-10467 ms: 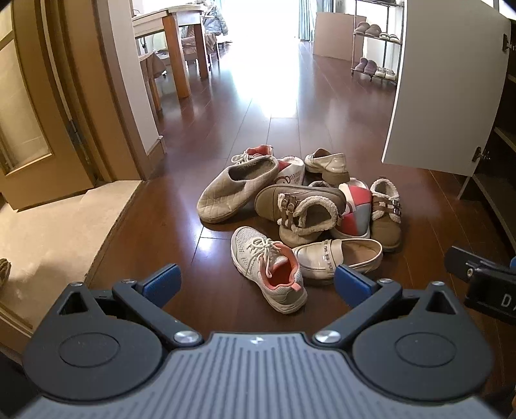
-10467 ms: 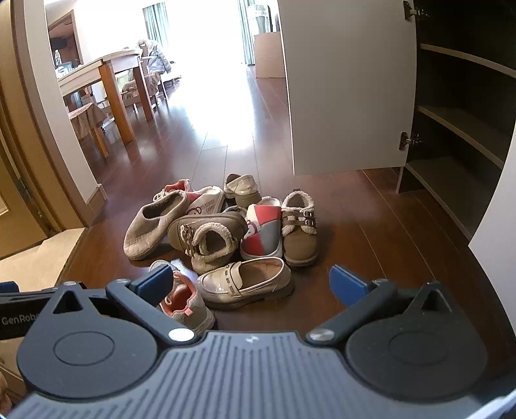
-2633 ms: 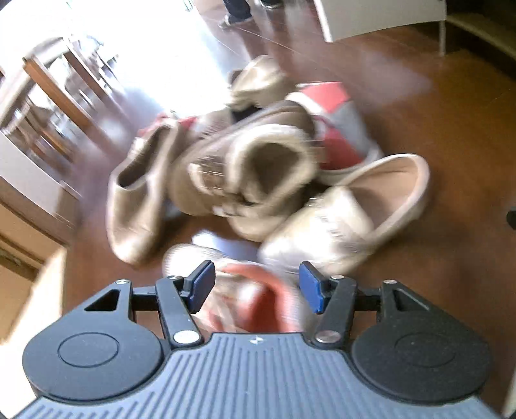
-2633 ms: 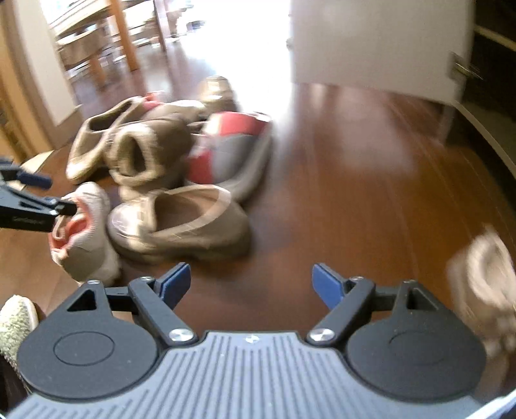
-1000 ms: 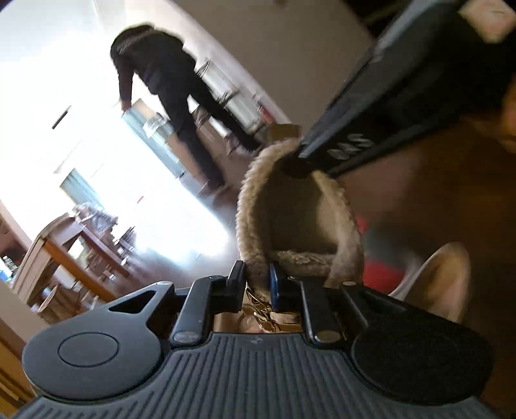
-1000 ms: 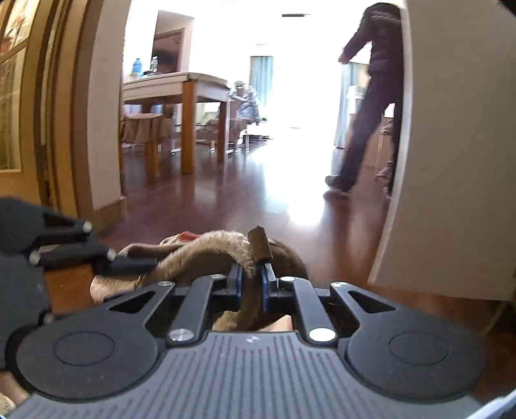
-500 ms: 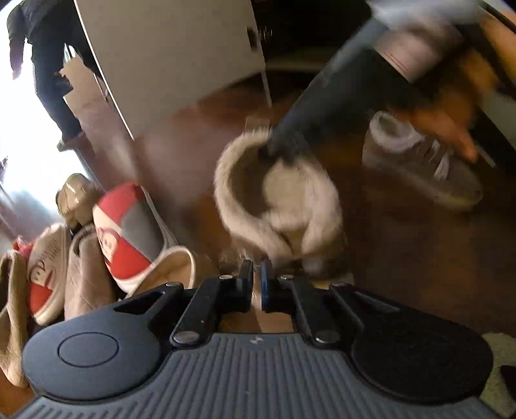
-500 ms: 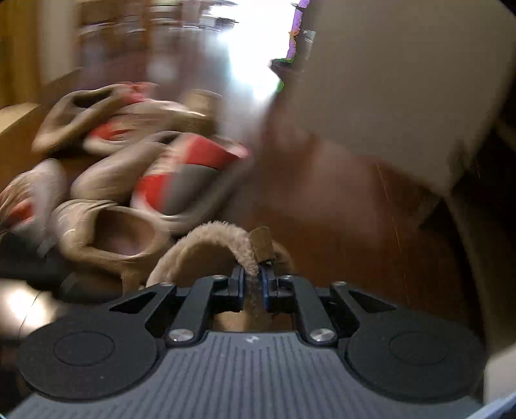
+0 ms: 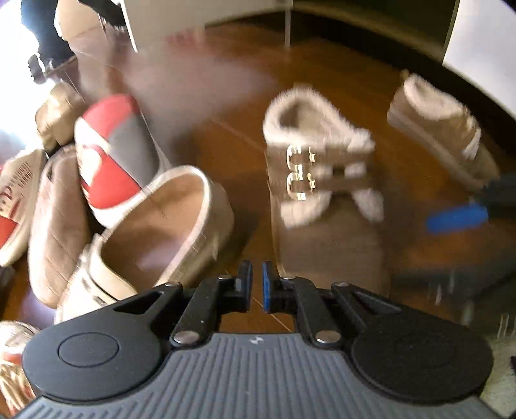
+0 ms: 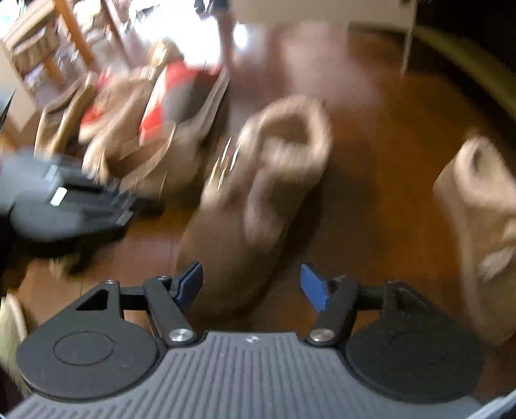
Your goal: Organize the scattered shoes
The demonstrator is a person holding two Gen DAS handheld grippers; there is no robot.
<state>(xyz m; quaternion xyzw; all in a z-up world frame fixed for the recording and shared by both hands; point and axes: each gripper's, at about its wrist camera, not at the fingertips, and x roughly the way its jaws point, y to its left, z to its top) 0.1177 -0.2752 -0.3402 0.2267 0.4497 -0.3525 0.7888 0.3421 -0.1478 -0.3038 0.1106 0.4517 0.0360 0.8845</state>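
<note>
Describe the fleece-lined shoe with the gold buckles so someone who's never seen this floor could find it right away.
Start at the pile of shoes on the wooden floor, then look to its cabinet side. Two tan fleece-lined shoes stand there apart from the heap; the buckled shoe is the one nearer the pile. It shows two gold buckles on its side straps, while its twin shows none from here.

You've got a dark glossy wood floor (image 9: 232, 106) under everything, with a bright glare patch up at 11 o'clock. A white cabinet door (image 9: 206, 13) hangs open at 12 o'clock, and somebody's dark-trousered legs (image 9: 48, 29) are standing at 10–11. In your right wrist view a wooden table leg (image 10: 72, 35) and chair stuff sit blurry at 10 o'clock.
</note>
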